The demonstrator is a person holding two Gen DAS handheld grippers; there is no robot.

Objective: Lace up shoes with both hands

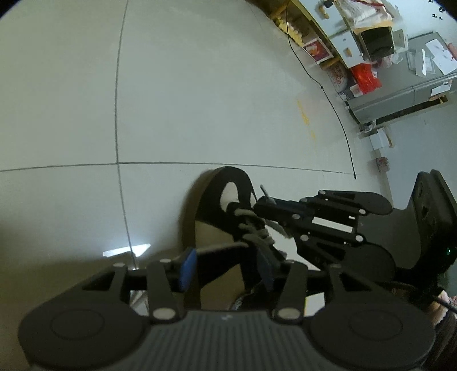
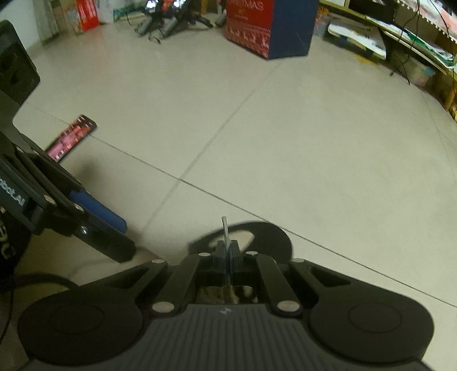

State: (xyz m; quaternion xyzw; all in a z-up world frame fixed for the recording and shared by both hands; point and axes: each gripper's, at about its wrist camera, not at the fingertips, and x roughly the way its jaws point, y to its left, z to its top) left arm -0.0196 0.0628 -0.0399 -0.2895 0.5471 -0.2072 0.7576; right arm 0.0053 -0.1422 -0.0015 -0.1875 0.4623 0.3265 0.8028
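A black and beige shoe (image 1: pixel 220 199) with grey laces (image 1: pixel 251 225) lies on the tiled floor, toe pointing away in the left wrist view. My left gripper (image 1: pixel 225 265) is open, its blue pad (image 1: pixel 187 268) to the left of the shoe and the other finger by the laces. A lace strand (image 1: pixel 220 247) runs from the eyelets toward that blue pad. From the right, my right gripper (image 1: pixel 264 204) is shut on the lace end (image 1: pixel 263 190). In the right wrist view, the lace end (image 2: pixel 224 225) sticks up from the shut right gripper (image 2: pixel 227 251) above the shoe (image 2: pixel 268 237). The left gripper (image 2: pixel 114 231) shows at the left.
A phone (image 2: pixel 71 137) with a lit screen lies on the floor to the left. A red and blue box (image 2: pixel 265 25) stands farther back. A black cable (image 1: pixel 342 128) trails across the tiles toward a grey cabinet (image 1: pixel 400 94) and cluttered shelves (image 1: pixel 314 37).
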